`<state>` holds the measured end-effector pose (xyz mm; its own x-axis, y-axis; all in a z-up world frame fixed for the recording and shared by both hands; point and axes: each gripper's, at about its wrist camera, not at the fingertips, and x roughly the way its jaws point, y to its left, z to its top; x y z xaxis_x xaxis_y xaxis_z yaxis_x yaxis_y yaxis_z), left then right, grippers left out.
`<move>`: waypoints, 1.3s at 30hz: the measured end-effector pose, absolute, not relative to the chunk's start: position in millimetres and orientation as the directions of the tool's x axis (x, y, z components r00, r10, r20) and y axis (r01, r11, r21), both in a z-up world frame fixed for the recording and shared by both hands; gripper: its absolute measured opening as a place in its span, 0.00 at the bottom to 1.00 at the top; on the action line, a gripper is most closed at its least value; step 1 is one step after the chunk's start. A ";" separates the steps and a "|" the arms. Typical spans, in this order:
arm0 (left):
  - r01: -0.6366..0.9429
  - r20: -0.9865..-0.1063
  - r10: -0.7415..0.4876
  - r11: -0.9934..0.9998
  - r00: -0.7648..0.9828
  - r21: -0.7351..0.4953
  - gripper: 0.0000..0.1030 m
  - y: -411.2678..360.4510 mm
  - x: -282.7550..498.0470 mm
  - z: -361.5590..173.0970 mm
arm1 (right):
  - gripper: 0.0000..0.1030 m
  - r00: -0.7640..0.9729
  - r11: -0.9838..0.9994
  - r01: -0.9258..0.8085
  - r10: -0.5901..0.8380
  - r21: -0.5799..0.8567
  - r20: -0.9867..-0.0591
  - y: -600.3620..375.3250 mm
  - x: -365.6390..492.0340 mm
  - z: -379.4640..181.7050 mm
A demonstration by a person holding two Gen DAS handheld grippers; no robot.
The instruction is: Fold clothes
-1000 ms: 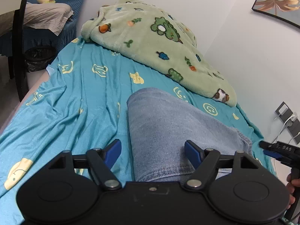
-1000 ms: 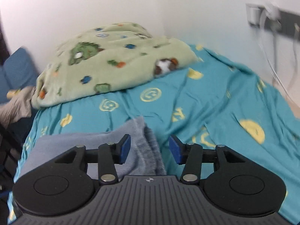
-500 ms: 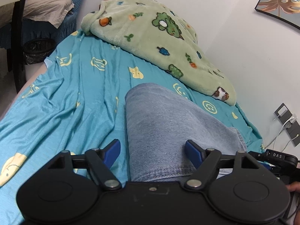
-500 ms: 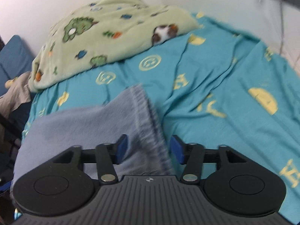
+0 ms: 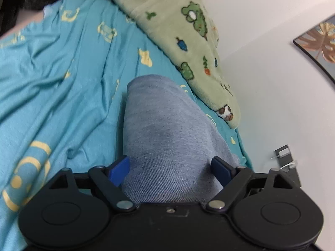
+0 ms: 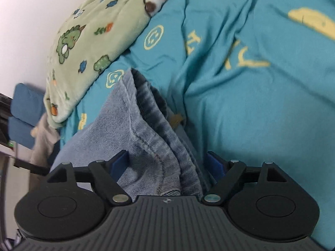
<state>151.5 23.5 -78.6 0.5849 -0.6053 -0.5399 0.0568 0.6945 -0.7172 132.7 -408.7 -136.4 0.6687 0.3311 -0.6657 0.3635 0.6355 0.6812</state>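
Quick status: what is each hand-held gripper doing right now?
Left hand-held gripper: open, fingers either side of the folded jeans, gripping nothing.
Right hand-held gripper: open, straddling the jeans' waistband end, gripping nothing.

Faded blue jeans point(image 5: 165, 129), teal yellow-printed sheet point(image 5: 52, 87), green cartoon-animal blanket point(image 5: 184, 31).

my left gripper point(image 5: 170, 168) hangs over the folded jeans point(image 5: 165, 129), jaws spread wide with the denim between the blue pads point(image 5: 119, 169); whether they touch it i cannot tell. the jeans lie on the teal sheet point(image 5: 54, 87), a green blanket point(image 5: 188, 33) just beyond by the wall point(image 5: 261, 41)
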 end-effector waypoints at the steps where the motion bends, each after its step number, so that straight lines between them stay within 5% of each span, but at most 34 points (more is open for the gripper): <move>1: 0.052 -0.540 -0.610 0.689 0.579 -0.723 0.83 23.6 152.2 -80.2 | 0.82 0.664 0.636 0.356 0.343 0.684 -0.664 -407.4 135.4 -138.4; 9: 0.007 -0.526 -0.648 0.634 0.550 -0.773 0.87 29.1 158.7 -94.0 | 0.77 0.674 0.589 0.353 0.378 0.726 -0.635 -392.6 131.8 -136.8; 15: 0.007 -0.525 -0.626 0.647 0.576 -0.763 0.55 28.5 153.5 -87.4 | 0.39 0.710 0.612 0.332 0.339 0.718 -0.617 -387.1 122.5 -117.4; 19: 0.006 -0.536 -0.585 0.679 0.609 -0.734 0.34 25.4 146.0 -72.2 | 0.28 0.752 0.583 0.306 0.337 0.752 -0.567 -385.7 114.1 -100.4; 30: 0.081 -0.504 -0.601 0.688 0.621 -0.721 0.27 -17.9 116.6 -10.5 | 0.25 0.831 0.589 0.205 0.317 0.782 -0.457 -411.2 90.2 -22.5; 39: 0.246 -0.434 -0.680 0.663 0.591 -0.707 0.27 -125.4 105.7 29.9 | 0.25 0.893 0.607 0.161 0.247 0.778 -0.377 -499.2 39.5 29.7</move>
